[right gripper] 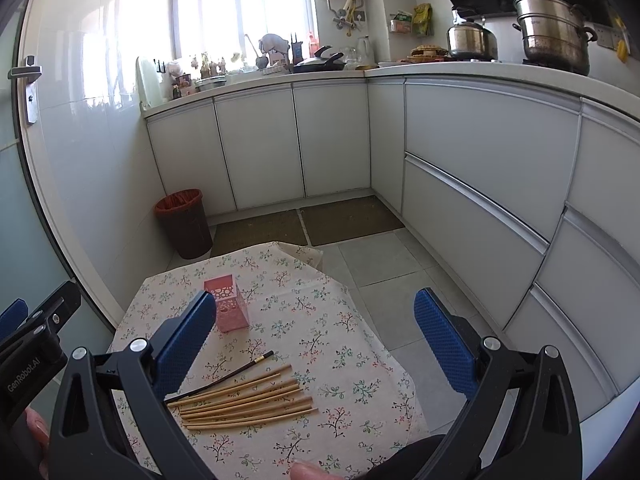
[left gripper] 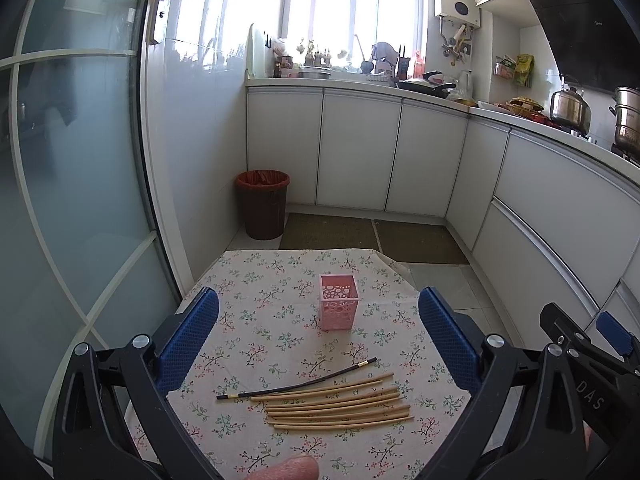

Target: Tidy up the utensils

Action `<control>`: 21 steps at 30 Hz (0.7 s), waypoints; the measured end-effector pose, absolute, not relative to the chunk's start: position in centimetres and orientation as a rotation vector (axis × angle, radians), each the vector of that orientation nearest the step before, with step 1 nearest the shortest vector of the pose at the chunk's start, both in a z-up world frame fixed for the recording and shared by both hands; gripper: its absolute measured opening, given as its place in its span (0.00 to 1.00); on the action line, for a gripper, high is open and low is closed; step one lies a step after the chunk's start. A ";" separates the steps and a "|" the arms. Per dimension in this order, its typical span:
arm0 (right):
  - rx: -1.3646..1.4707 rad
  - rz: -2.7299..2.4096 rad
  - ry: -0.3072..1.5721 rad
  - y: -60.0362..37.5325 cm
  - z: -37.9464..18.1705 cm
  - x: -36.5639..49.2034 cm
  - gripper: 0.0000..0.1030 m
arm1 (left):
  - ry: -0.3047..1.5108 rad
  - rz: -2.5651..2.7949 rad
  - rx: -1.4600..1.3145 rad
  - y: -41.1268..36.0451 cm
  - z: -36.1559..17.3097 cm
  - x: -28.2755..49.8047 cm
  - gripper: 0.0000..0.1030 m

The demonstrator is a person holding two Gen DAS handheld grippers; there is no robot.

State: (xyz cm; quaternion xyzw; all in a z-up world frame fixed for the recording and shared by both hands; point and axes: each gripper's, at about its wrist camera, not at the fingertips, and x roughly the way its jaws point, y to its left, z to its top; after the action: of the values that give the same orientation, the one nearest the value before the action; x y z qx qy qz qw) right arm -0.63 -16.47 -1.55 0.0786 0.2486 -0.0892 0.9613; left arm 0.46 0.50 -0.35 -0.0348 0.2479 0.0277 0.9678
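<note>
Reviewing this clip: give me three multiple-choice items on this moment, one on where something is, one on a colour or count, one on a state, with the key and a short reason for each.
1. Where do the bamboo chopsticks lie relative to the pink holder?
A. Inside it
B. Flat on the floral tablecloth, nearer the camera than the holder
C. On the floor by the bin

2. What colour is the one chopstick that differs from the rest?
A. Black with gold bands
B. Red
C. White

3. What state are the left gripper and right gripper in?
A. Both shut on chopsticks
B. One open, one shut
C. Both open and holding nothing

Key: 1 B, the bundle lies on the cloth in front of the upright holder. 2 A, the dark stick lies along the far side of the tan ones. 3 C, each view shows blue pads spread wide with nothing between.
</note>
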 end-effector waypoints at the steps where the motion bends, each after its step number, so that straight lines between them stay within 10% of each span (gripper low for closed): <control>1: 0.159 -0.181 0.504 -16.5 -1.6 -0.6 0.94 | 0.502 0.056 -0.070 0.5 -0.4 0.5 0.93; 21: 0.217 -0.168 0.576 -17.4 -3.1 0.6 0.94 | 0.586 0.062 -0.046 0.9 -1.2 2.5 0.93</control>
State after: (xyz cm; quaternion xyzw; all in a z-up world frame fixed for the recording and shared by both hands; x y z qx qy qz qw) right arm 0.55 -17.43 -3.10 0.1068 0.2832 -0.0826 0.9495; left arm 2.55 0.88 -1.25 -0.0226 0.2890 0.0303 0.9566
